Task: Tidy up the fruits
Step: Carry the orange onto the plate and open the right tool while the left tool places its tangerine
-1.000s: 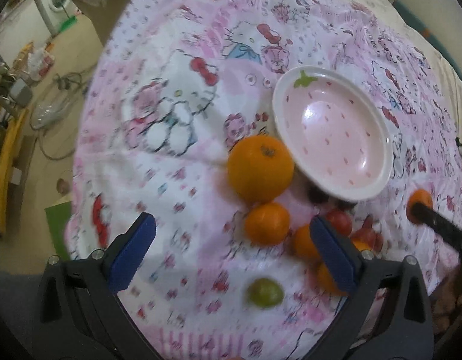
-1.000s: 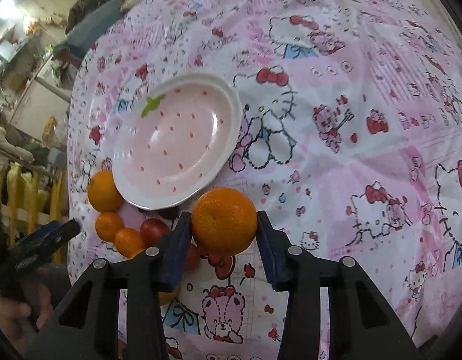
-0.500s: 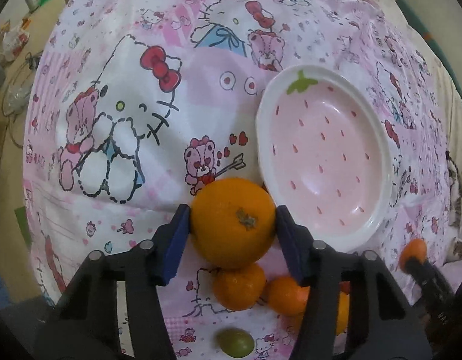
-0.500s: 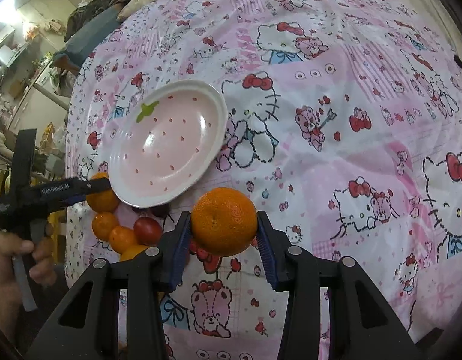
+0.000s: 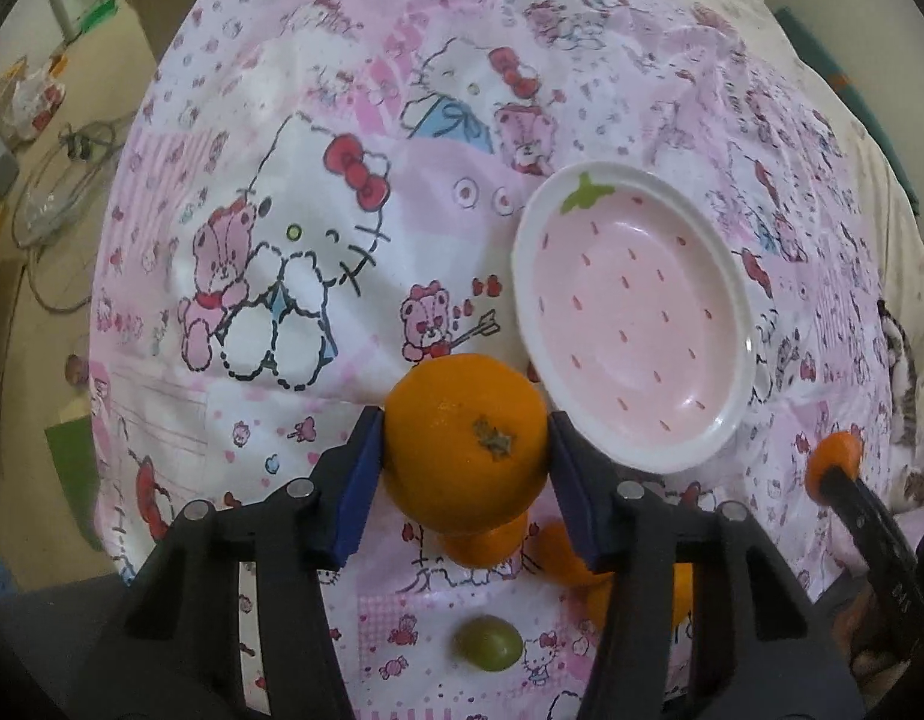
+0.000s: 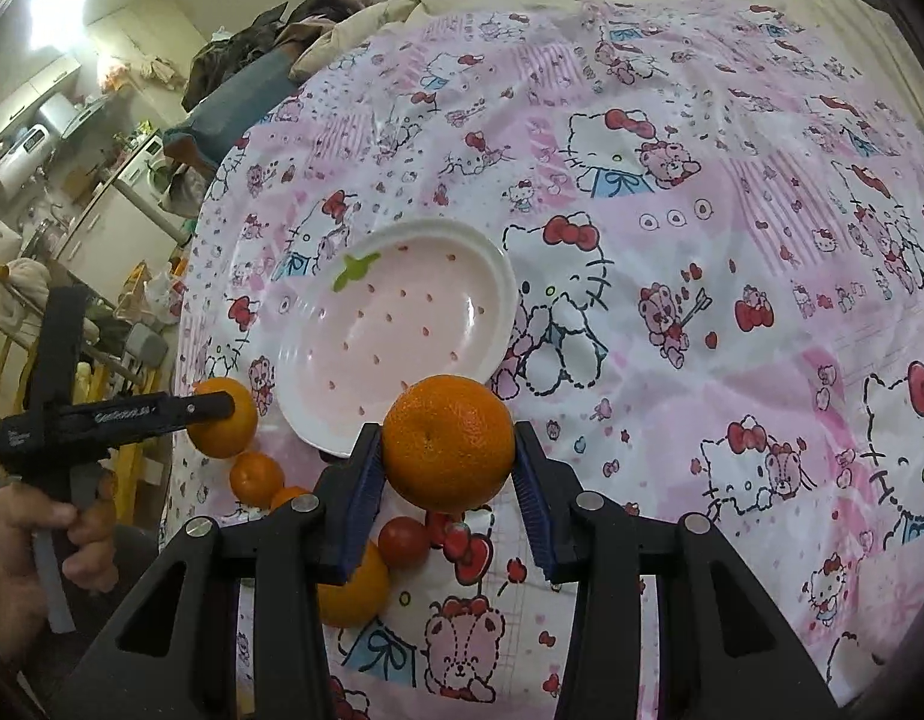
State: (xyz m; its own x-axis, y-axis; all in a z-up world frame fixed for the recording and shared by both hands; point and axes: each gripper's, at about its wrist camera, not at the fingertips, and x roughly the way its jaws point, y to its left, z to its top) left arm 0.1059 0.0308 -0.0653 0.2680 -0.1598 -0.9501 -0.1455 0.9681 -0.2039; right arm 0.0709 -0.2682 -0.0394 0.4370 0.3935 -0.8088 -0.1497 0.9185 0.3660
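— Where is the left gripper (image 5: 465,420)?

— Just beside the near-left rim of the strawberry plate (image 5: 630,312). The big orange (image 5: 465,444) sits squarely between its blue pads, stem scar facing the camera. The jaws are closing and both pads press on its sides.

— Is that fruit off the Hello Kitty cloth (image 5: 270,120)?

— I cannot tell. In the right wrist view it hangs at the fingertip by the plate's left edge, close to the cloth.

— And the right gripper (image 6: 447,438)?

— Clamped on the second orange (image 6: 449,444), one pad on each side. It is held in front of the plate's near rim, overlapping it in the view. A hand (image 6: 36,516) grips the left tool's handle at the far left.

— What about the rest of the fruit?

— It lies on the cloth on the near side of the plate. Small oranges (image 6: 256,478) run in a line below the big orange. A round red fruit (image 6: 404,543) rests behind the right gripper's left finger, with another orange (image 6: 351,588) just below it. A green grape (image 5: 487,642) lies farthest from the plate, alone, between the left gripper's fingers in its own view.

— Anything on the plate?

— Only its pink glaze, red seed marks and green leaf show.
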